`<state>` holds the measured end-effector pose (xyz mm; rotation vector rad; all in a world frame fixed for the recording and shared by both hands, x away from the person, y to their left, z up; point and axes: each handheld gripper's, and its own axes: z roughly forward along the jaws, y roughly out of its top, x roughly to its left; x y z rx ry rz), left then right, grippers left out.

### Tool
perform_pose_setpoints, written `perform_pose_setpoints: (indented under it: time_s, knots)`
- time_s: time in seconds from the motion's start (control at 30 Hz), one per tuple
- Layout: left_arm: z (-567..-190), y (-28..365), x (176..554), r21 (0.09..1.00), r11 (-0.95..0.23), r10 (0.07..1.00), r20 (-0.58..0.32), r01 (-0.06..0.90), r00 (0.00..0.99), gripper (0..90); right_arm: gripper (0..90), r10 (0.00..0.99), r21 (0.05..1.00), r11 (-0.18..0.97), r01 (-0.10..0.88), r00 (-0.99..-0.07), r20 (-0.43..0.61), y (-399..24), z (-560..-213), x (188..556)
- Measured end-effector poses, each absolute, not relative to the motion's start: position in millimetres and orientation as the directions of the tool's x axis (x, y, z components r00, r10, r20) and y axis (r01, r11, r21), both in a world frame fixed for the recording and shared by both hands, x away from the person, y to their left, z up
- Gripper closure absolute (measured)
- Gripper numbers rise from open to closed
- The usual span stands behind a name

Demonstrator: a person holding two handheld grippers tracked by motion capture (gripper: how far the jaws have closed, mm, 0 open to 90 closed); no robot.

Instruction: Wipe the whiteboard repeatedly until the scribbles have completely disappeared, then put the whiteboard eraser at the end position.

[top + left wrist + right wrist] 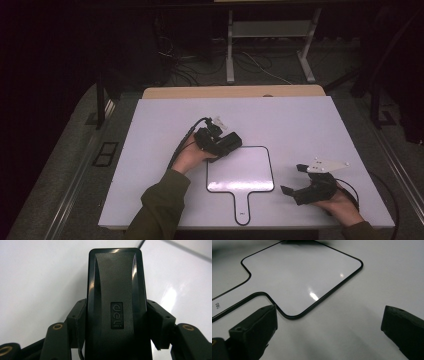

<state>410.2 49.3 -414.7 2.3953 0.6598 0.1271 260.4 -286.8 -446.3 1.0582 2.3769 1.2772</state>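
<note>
The white bench (300,125) stands in a dark room, with a paddle-shaped whiteboard (250,172) lying flat on it. Our left hand-held gripper (220,142) is clamped on a black eraser (116,302) just over the whiteboard's far left corner. Our right hand-held gripper (295,180) rests wide open and empty, just right of the whiteboard. We judge the loose whiteboard may slide if the eraser pushes it, and a tilted eraser could twist out of the grip.

The left claw (116,322) clamps a black eraser (116,290) (branded "deli") above the white table (37,277).
</note>
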Motion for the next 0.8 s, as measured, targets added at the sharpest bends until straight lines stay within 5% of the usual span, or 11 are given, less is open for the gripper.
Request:
perform_pose_setpoints:
  time_s: [0.4, 0.8]
  knots:
    - [-396, 34, 455, 0.636, -0.654, 0.49, -0.055, 0.409, 0.87, 39.0, 0.0, 0.685, 0.803, 0.357, 0.478, -0.718, 0.123, -287, -446, 258]
    - [-419, 14, 505, 0.635, -0.633, 0.525, -0.069, 0.443, 0.848, 38.8, 0.0, 0.683, 0.804, 0.352, 0.479, -0.719, 0.13, -286, -446, 260]
